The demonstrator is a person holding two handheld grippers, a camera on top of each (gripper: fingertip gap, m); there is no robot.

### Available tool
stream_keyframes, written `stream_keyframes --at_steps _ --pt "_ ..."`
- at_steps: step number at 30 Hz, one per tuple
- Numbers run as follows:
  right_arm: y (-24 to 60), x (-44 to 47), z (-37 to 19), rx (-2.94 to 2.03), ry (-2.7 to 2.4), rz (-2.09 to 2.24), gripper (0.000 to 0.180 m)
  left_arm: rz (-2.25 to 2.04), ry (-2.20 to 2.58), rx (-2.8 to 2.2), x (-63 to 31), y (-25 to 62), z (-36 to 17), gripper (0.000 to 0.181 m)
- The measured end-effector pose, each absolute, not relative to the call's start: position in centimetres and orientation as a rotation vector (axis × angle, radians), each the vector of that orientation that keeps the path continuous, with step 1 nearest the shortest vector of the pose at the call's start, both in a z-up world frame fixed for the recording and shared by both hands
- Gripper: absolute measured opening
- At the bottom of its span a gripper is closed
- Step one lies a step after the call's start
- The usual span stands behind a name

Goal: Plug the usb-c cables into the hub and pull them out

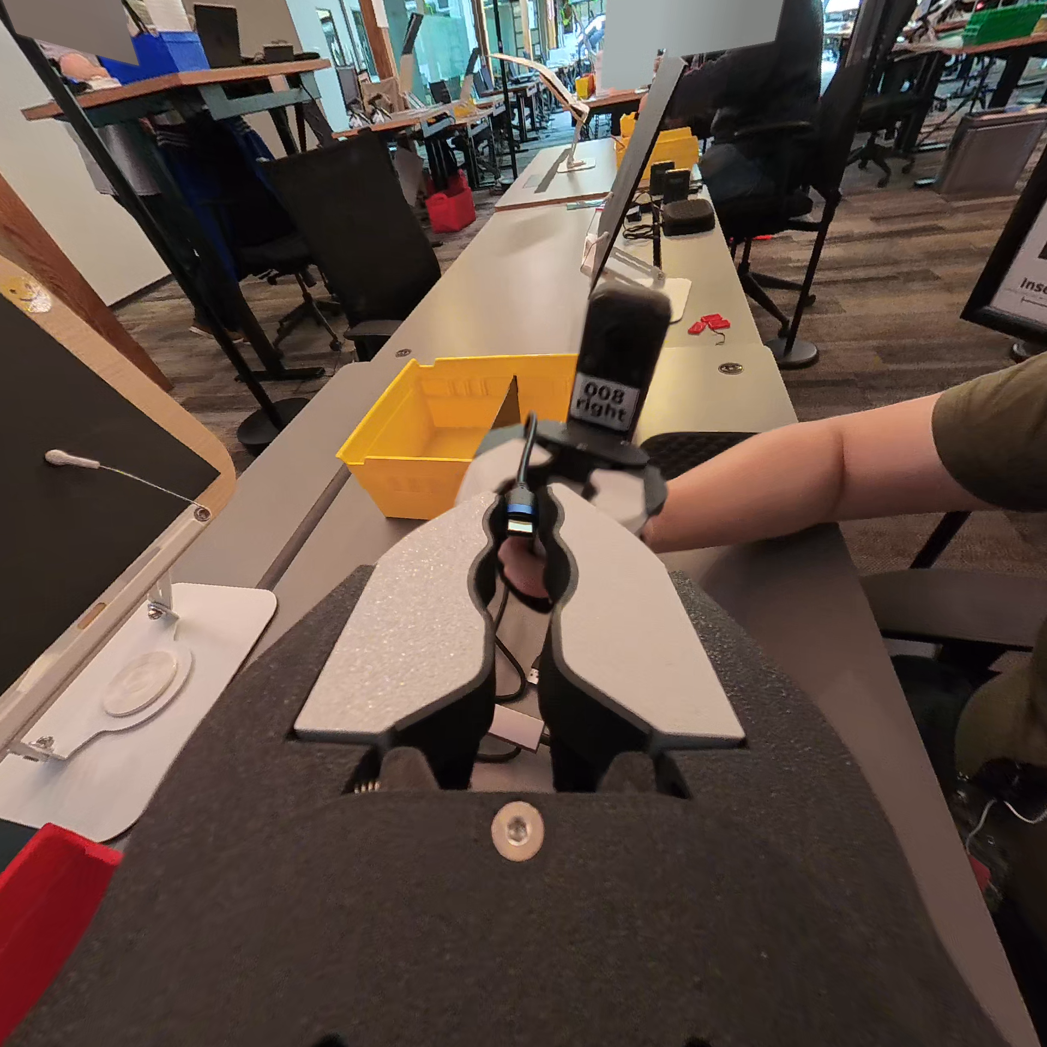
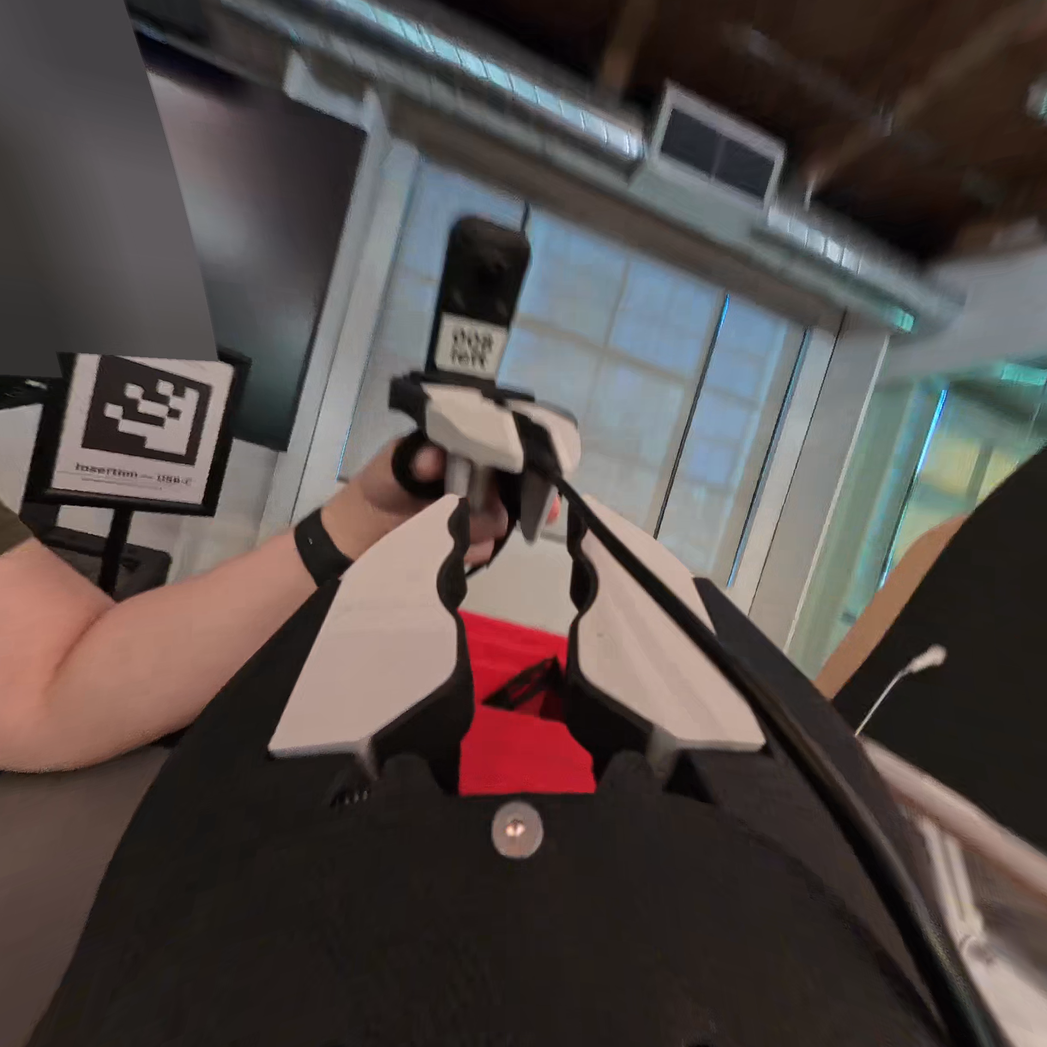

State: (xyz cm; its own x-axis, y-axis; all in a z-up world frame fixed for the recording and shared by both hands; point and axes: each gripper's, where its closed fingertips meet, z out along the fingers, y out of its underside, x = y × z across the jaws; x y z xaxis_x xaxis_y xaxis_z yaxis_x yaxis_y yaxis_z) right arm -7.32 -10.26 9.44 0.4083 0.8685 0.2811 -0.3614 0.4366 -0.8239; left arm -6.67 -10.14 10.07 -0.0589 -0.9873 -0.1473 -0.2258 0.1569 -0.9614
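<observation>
Pinching the blue-collared plug of a usb-c cable (image 1: 518,513) at their very tips, the left gripper's (image 1: 524,504) jaws are closed down to the plug's width, and its black lead arches up beyond them. Below the jaws, seen through their gap, the grey hub (image 1: 513,731) lies on the tabletop (image 1: 765,623). The right gripper (image 2: 516,507) has its jaws parted and empty — the lead crosses over their right finger, with a red bin (image 2: 521,736) beneath.
</observation>
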Motion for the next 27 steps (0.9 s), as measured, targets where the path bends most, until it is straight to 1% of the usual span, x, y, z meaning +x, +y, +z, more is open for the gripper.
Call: stream_keyframes --at_steps 4,7,11,13,14,15,19,24,25,26,27 --pt "-11.4 -6.2 11.1 -0.697 -0.814 0.860 0.028 -0.985 1.534 -1.203 -6.4 -11.1 9.8 0.011" --pt "-11.6 -6.1 11.1 -0.727 -0.876 0.873 0.006 -0.965 1.571 -1.177 -6.4 -11.7 9.6 0.010" --pt "-11.3 -6.0 11.1 -0.778 -0.936 0.810 0.004 -0.970 1.553 -1.177 -6.3 -11.5 9.8 0.011" --pt "-11.4 -5.2 12.0 -0.741 -0.906 0.724 0.004 -1.019 1.468 -1.205 -6.3 -10.8 10.5 0.015" --pt "-11.6 -4.8 12.5 -0.713 -0.891 0.685 0.004 -1.068 1.420 -1.217 -6.5 -10.4 10.9 0.021" --pt "-11.7 -4.4 12.9 -0.696 -0.876 0.645 0.005 -1.134 1.375 -1.222 -6.7 -10.1 11.4 0.022" --pt "-11.9 -3.5 13.6 -0.648 -0.870 0.481 0.005 -1.508 1.249 -1.222 -6.9 -10.4 13.0 0.024" --pt "-12.6 -3.6 13.7 -0.594 -0.922 0.375 0.005 -1.594 1.262 -1.187 -5.2 -11.2 12.8 0.024" --pt "-12.6 -3.6 13.6 -0.591 -0.927 0.354 0.005 -1.632 1.275 -1.178 -5.1 -11.6 12.8 0.022" --pt "-12.7 -3.6 13.6 -0.581 -0.935 0.330 0.005 -1.660 1.285 -1.171 -5.0 -11.9 12.8 0.010" --pt "-12.9 -3.7 13.5 -0.564 -0.952 0.321 0.005 -1.679 1.293 -1.160 -5.0 -12.1 12.9 0.005"
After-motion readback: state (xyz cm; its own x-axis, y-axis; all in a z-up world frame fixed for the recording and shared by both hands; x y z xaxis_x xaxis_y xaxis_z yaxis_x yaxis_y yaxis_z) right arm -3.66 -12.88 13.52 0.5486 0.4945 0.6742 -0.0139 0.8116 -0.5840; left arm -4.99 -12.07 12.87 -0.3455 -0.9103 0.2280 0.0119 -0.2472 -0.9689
